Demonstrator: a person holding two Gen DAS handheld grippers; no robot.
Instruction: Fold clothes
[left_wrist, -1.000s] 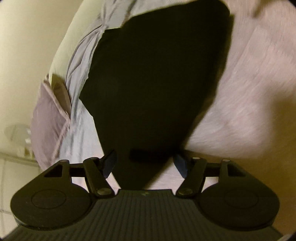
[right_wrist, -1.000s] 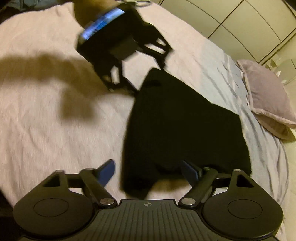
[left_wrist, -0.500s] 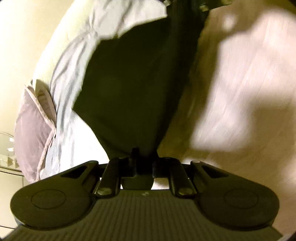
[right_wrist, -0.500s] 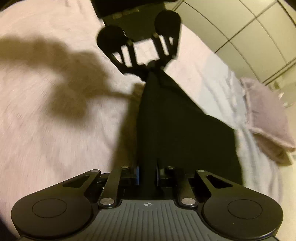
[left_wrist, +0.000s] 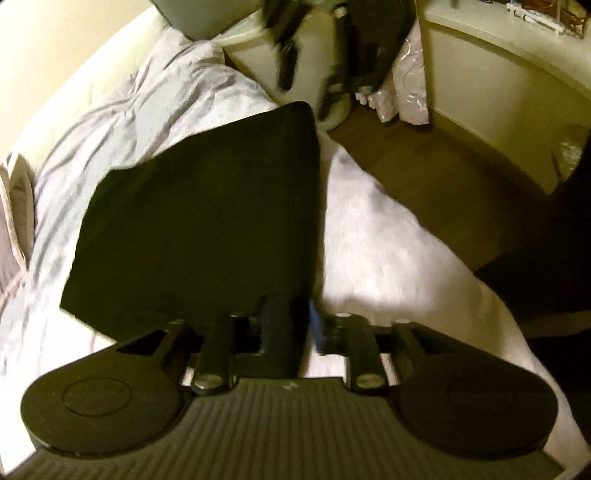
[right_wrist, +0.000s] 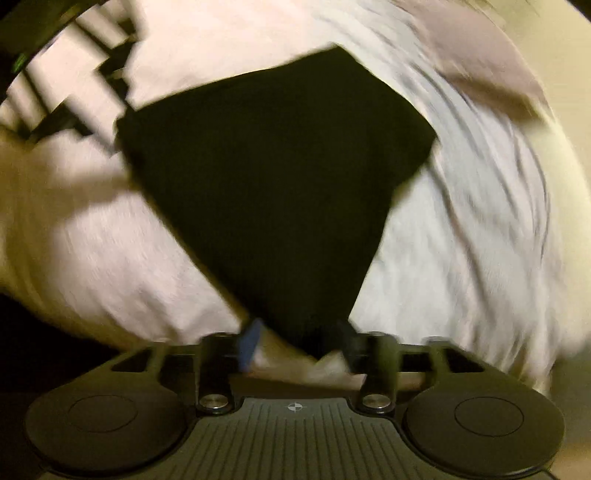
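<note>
Evidently the left gripper (left_wrist: 291, 325) is clenched on the black garment (left_wrist: 207, 221) at lower centre, likely to steady one corner over the bed (left_wrist: 388, 236). Lower centre in its own view, the right gripper (right_wrist: 299, 341) looks released, fingers parted either side of the cloth's corner.

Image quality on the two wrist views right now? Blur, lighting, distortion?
Right wrist: heavy motion smear across the bedsheet and the black garment. Left wrist: milder blur, garment edges readable. Both: dim yellow light, garment a detail-less silhouette, strong fisheye bending.

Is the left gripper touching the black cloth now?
Touching. In the left wrist view the left gripper has its jaws closed on the near edge of the black cloth, with fabric pinched between them and no gap.
</note>
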